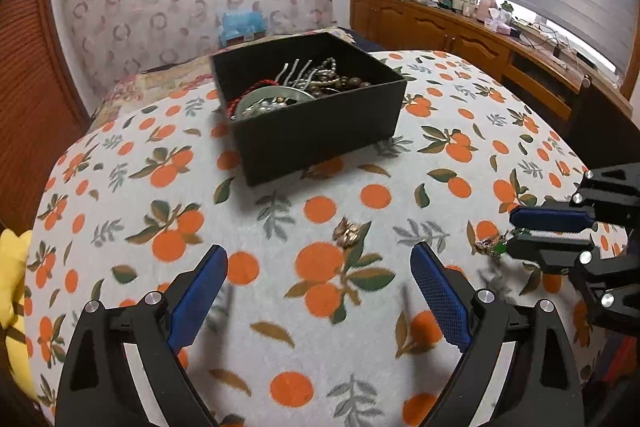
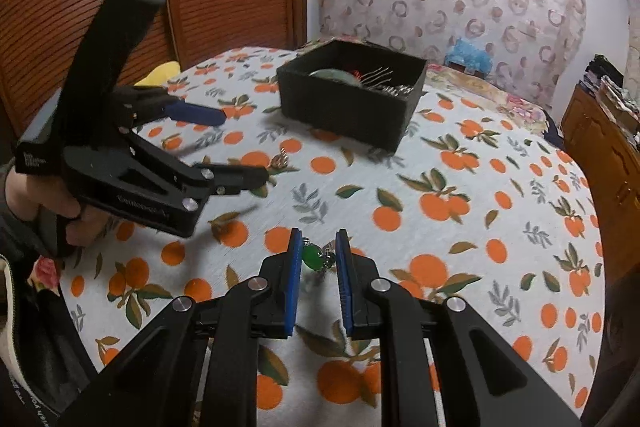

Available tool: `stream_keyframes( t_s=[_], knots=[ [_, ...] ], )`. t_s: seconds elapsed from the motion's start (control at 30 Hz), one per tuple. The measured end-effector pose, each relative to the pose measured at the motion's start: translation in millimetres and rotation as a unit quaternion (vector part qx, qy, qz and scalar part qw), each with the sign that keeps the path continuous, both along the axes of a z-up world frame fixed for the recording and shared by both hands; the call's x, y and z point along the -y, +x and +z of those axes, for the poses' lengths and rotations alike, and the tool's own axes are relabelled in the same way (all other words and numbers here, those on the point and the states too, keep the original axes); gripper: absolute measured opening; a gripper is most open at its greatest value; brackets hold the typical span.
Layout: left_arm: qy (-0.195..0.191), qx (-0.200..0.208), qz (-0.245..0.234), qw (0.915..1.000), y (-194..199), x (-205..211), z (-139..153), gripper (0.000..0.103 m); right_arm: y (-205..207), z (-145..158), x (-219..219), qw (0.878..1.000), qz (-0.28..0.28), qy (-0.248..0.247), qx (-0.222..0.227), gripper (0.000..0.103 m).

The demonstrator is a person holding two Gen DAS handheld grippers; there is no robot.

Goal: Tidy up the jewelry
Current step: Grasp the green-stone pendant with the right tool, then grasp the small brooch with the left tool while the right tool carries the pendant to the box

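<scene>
Over at the far left of the left wrist view, just a sliver of yellow plush toy (image 1: pixel 12 267) at the edge of the orange-print cloth (image 1: pixel 120 195). Next along, left gripper (image 1: pixel 319 250) low in the shot with its blue-padded fingers (image 1: pixel 196 301) spread wide and nothing between them but cloth. From the right wrist view, same story: left gripper (image 2: pixel 244 146) held in a hand (image 2: pixel 40 195), spread wide, hanging above the cloth.

Further back, about the middle, black box (image 1: pixel 320 131) sitting on the cloth, open on top and already stuffed: metal hair comb (image 1: pixel 296 71), red cord (image 1: pixel 236 103), pale round disc (image 1: pixel 276 94), beads (image 1: pixel 348 81) piled in a tangle. Can't tell the pieces apart much beyond that.

Closer in and slightly right, small gold-coloured trinket (image 1: pixel 350 233) lying loose on the cloth, just past the left fingertips and not touching them. Too small to say whether brooch or earring.

Then the right gripper (image 1: pixel 512 233), coming in from the right edge, nearly closed and pinching a green-stone jewelry piece (image 1: pixel 494 247) right at the tips. Clearer in its own camera: right gripper (image 2: pixel 319 235) with the green stone (image 2: pixel 313 258) between the pads, well short of the box (image 2: pixel 348 111).

Far right, wooden cabinet (image 1: pixel 460 31) under the window.
</scene>
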State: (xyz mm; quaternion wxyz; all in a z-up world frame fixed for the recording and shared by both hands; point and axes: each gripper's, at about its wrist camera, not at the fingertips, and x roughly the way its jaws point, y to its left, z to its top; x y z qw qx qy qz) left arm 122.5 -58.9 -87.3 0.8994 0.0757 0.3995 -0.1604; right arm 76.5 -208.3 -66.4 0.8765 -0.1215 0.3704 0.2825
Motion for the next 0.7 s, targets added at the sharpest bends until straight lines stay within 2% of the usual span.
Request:
stream_keyframes(
  t_s=[0.07, 0.37, 0.43, 0.7],
  knots=[
    [0.000, -0.009, -0.005, 0.9999, 6, 4, -3, 0.071, 2, 4, 3, 1.000, -0.004, 0.002, 0.004, 0.019],
    [0.007, -0.013, -0.022, 0.9997, 14, 16, -8, 0.032, 10, 13, 7, 1.000, -0.010, 0.004, 0.013, 0.019],
    [0.007, -0.012, -0.025, 0.9996, 13, 16, -8, 0.014, 11, 15, 7, 1.000, -0.011, 0.004, 0.014, 0.019],
    [-0.006, -0.002, -0.021, 0.9998, 10, 12, 0, 0.014, 18, 32, 8, 1.000, -0.010, 0.005, 0.029, 0.019]
  ],
)
